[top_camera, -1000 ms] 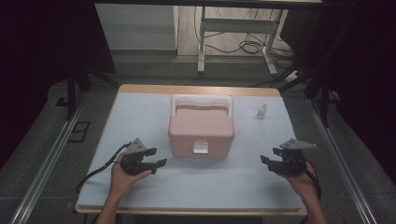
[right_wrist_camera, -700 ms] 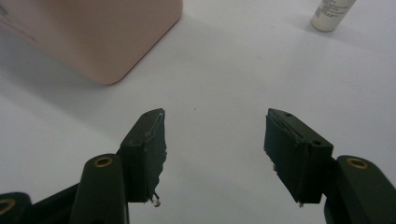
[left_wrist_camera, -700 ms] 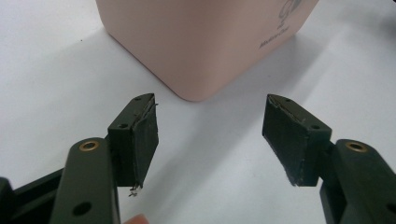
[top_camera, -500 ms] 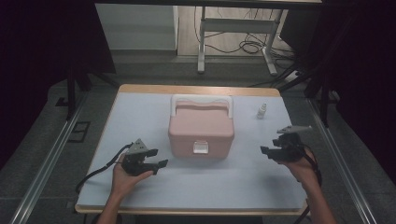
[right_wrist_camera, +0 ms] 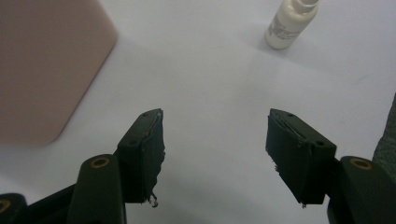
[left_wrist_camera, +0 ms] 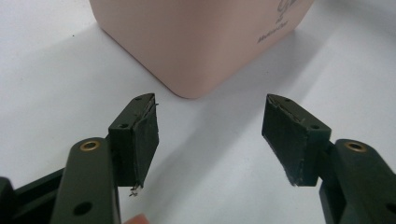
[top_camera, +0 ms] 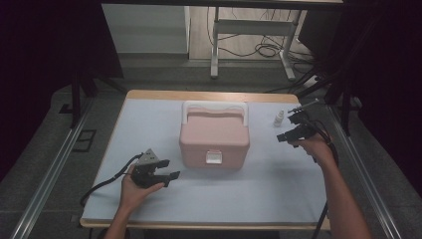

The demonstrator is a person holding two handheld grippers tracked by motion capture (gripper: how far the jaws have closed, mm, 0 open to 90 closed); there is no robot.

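Note:
A pink lidded box [top_camera: 214, 141] with a white handle and a white front latch stands in the middle of the table. Its near corner [left_wrist_camera: 196, 51] fills the top of the left gripper view. A small white bottle [top_camera: 279, 118] stands upright to the box's right, and it appears at the top of the right gripper view [right_wrist_camera: 290, 24]. My left gripper [top_camera: 166, 175] is open near the box's front left corner, with nothing between its jaws [left_wrist_camera: 209, 140]. My right gripper [top_camera: 283, 135] is open just in front of the bottle, and it holds nothing [right_wrist_camera: 215, 156].
The table [top_camera: 259, 199] has a pale blue-white cover and wooden edges. A black cable [top_camera: 107, 184] trails from the left gripper over the front left of the table. Metal rails run along both sides of the table, and a desk frame stands behind it.
My right gripper has moved away from the front edge toward the back right, up to the small bottle. The left gripper has stayed near the box's front left corner.

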